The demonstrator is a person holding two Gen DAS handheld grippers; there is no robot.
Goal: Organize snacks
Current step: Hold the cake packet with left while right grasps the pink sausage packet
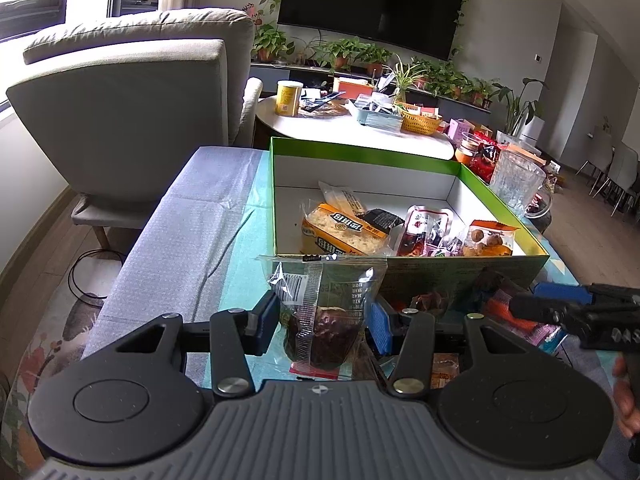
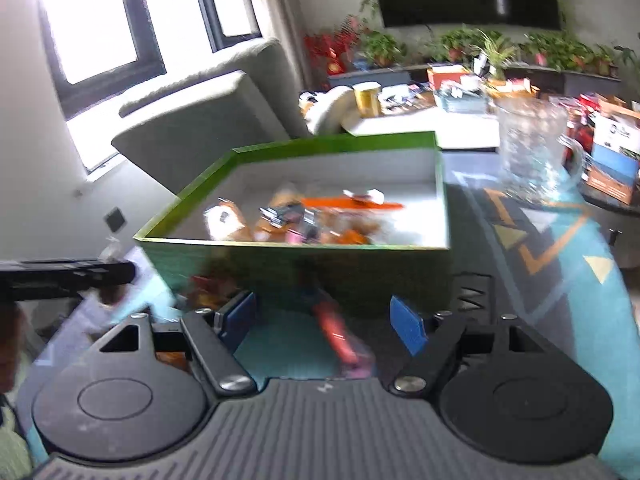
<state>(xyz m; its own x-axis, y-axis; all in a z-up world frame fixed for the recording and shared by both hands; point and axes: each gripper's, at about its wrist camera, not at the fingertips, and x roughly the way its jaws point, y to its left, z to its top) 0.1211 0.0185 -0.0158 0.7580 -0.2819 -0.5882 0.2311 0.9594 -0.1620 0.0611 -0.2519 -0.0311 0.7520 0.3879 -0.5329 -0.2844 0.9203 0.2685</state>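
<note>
Several packets already lie inside the green box (image 1: 404, 168). The left gripper (image 1: 324, 320) clamps a clear snack bag (image 1: 324, 304) just before its near wall; the right gripper (image 2: 322, 320) gapes wide, empty, above an orange packet (image 2: 340, 340) on the table, with loose snacks left beside it.

The left gripper (image 1: 325, 320) points forward and somewhat downward, its two blue pads pressed against the sides of a clear snack packet (image 1: 326, 304) that stands upright between them. The right gripper (image 2: 324, 320) is tilted down at a similar angle, jaws spread wide, pads apart and touching nothing, as far as its blurred view lets one judge. In the left view it reaches in from the right edge, with part of a hand (image 1: 626, 400) behind it.
</note>
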